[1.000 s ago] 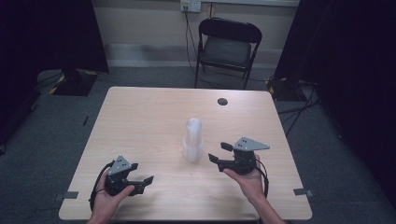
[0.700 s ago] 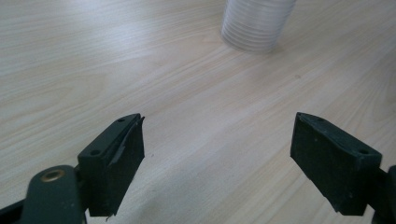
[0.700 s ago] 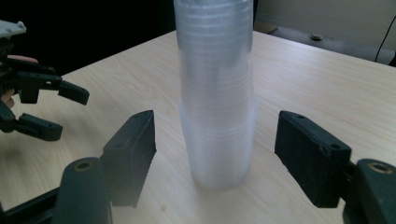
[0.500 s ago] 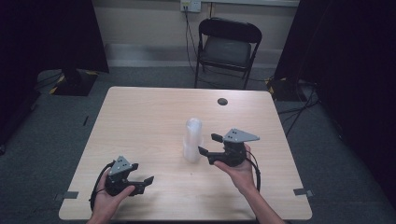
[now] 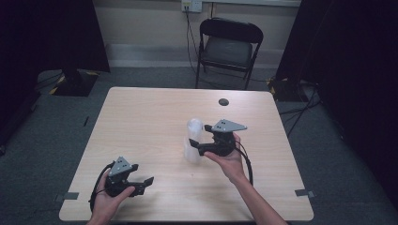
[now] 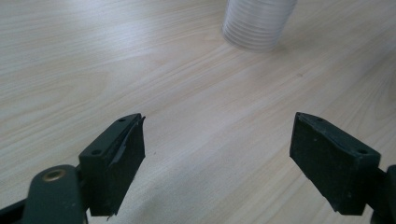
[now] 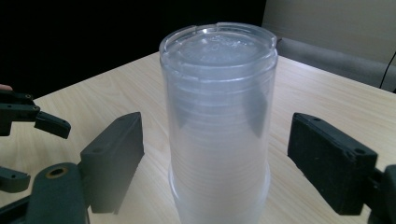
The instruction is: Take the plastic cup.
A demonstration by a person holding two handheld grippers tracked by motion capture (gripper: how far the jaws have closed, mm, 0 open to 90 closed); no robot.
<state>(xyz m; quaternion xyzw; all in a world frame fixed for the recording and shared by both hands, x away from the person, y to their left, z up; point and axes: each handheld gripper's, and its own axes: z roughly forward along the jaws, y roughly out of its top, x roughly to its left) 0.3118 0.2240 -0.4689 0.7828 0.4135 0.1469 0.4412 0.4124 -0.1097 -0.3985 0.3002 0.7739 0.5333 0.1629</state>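
Note:
A tall stack of clear plastic cups (image 5: 194, 140) stands upside down near the middle of the wooden table (image 5: 141, 117). My right gripper (image 5: 198, 146) is open just right of it. In the right gripper view the stack (image 7: 219, 126) rises between the two black jaws, apart from both. My left gripper (image 5: 143, 183) rests open by the front left edge, held in a hand, with nothing between its fingers (image 6: 116, 154). In the left gripper view the stack's base (image 6: 258, 23) sits far ahead. The right gripper view has the left gripper (image 7: 28, 121) at its left edge.
A small dark round disc (image 5: 224, 101) lies near the table's far edge. A black folding chair (image 5: 228, 47) stands behind the table. Dark curtains hang on both sides, and cables run across the grey carpet at the right.
My right gripper has moved left across the table until its open jaws flank the cup stack. The left gripper has stayed put.

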